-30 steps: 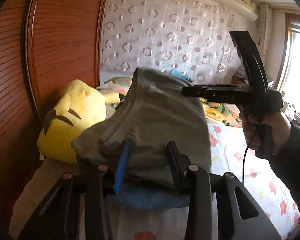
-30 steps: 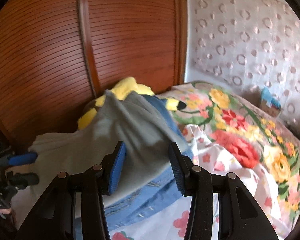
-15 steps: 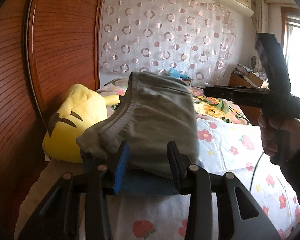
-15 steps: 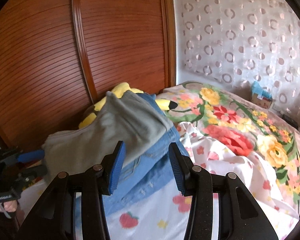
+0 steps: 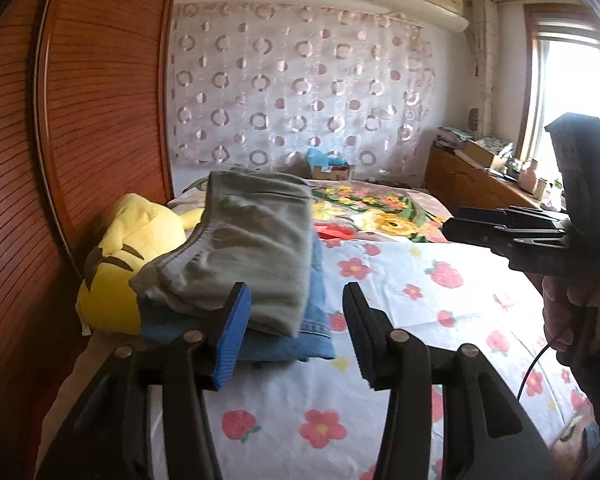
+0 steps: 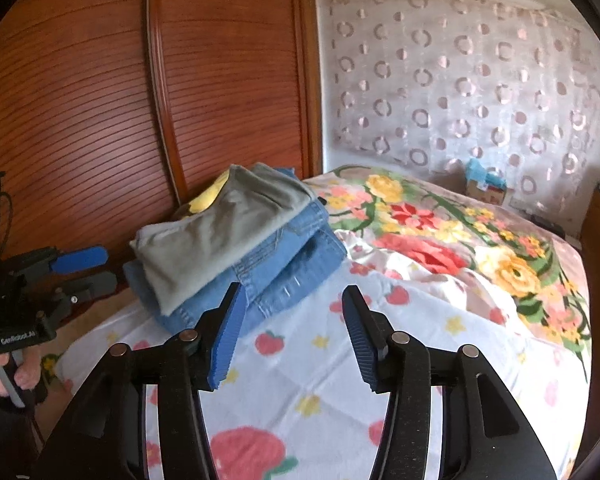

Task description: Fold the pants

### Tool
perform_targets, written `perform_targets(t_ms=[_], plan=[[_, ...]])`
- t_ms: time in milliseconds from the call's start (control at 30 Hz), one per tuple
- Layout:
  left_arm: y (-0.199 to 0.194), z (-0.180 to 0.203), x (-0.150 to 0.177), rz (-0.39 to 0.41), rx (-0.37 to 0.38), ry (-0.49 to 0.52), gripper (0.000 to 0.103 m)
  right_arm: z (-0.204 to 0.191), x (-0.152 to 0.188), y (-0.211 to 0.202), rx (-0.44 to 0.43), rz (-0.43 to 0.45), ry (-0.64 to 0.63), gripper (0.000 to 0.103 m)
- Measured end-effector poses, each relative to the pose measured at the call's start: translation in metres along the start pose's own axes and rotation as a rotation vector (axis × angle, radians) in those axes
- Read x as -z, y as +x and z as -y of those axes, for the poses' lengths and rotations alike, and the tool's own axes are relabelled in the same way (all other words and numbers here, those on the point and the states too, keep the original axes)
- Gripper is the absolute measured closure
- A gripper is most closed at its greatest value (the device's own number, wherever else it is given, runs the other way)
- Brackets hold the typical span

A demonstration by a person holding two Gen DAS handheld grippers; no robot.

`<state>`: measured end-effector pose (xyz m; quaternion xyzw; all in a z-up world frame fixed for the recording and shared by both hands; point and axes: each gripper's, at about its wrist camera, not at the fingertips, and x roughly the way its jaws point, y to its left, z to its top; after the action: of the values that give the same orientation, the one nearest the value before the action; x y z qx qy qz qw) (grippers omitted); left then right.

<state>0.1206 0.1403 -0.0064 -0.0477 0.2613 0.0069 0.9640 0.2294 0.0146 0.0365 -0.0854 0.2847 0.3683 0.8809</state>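
Folded grey pants point(image 5: 256, 248) lie on top of folded blue jeans point(image 5: 296, 340) at the bed's left side. In the right wrist view the same grey pants point(image 6: 220, 236) and jeans point(image 6: 296, 264) form a neat stack. My left gripper point(image 5: 296, 300) is drawn back just short of the stack, its jaws opening with nothing between them. My right gripper point(image 6: 292, 300) hovers over the sheet in front of the jeans, jaws also opening and empty. Each view shows the other gripper too: the right gripper point(image 5: 480, 224) at the right edge, the left gripper point(image 6: 82, 268) at the left edge.
A yellow plush toy point(image 5: 132, 248) lies against the stack beside the wooden wardrobe doors point(image 5: 100, 100). The strawberry-print sheet point(image 5: 420, 300) covers the near bed, with a floral quilt point(image 6: 440, 232) behind. A wooden dresser point(image 5: 480, 184) stands at the far right. A hand point(image 5: 564, 312) holds the right gripper.
Both grippers have pulled back from the grey pants and widened their jaws. The right gripper has swung away to the right. The pants stay on the jeans.
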Motion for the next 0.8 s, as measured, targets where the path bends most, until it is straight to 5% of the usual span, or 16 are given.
perform_targets(t_ms=[533,800], plan=[[-0.032,0.05,0.007,-0.014,0.078,0.065,0.047,-0.004,0.041,-0.089,0.088,0.076,0.079,0.017],[-0.043,0.076,0.014,-0.015,0.09,0.11,0.047,-0.002,0.064,-0.12,0.176,0.078,0.121,0.014]])
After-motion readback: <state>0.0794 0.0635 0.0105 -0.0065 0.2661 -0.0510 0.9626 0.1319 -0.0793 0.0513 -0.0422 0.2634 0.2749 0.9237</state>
